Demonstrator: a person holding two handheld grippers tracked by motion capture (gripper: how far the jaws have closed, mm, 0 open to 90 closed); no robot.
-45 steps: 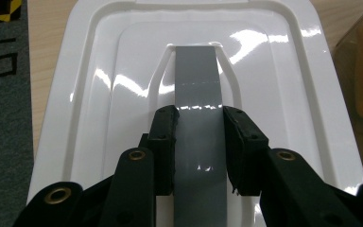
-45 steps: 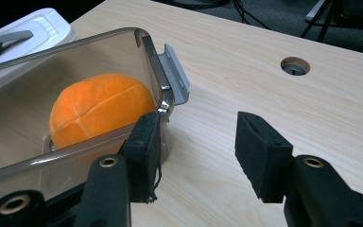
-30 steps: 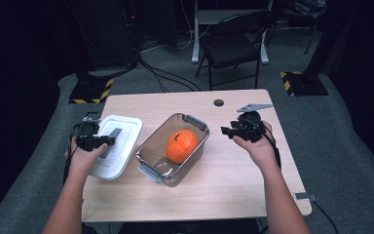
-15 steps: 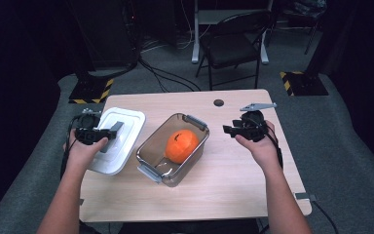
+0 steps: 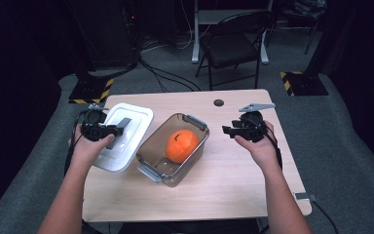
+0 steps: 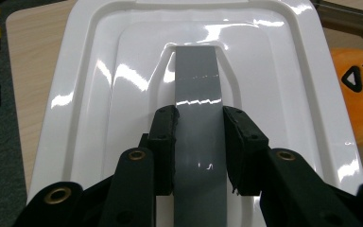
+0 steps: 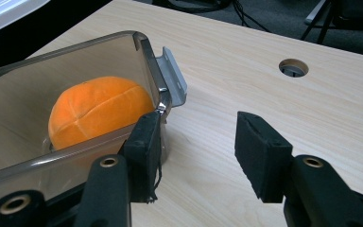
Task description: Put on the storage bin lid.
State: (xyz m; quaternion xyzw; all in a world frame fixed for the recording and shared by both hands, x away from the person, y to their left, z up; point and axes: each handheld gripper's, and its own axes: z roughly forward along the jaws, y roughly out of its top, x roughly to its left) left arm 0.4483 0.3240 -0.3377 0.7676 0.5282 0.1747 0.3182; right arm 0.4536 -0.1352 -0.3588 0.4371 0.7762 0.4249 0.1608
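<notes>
My left gripper (image 5: 119, 127) is shut on the grey handle strip (image 6: 196, 75) of a white plastic lid (image 5: 135, 115), with the jaws pressed against both sides of the strip (image 6: 198, 127). The lid (image 6: 99, 80) is at the table's left side, beside a clear rectangular container (image 5: 195, 123). In the container lies an orange plush fruit (image 5: 180, 145). My right gripper (image 5: 226, 130) is open to the right of the container, just above the table. In the right gripper view its jaws (image 7: 198, 142) stand wide apart near the container (image 7: 75, 52) corner, with the orange fruit (image 7: 94, 109) behind the wall.
The wooden table (image 5: 233, 195) has a round cable hole (image 5: 218, 103) at the back. A grey clip latch (image 7: 175, 78) sticks out from the container's end. A chair (image 5: 233, 44) stands beyond the table on dark carpet.
The left gripper has carried the lid slightly up and toward the container. The right gripper has barely moved.
</notes>
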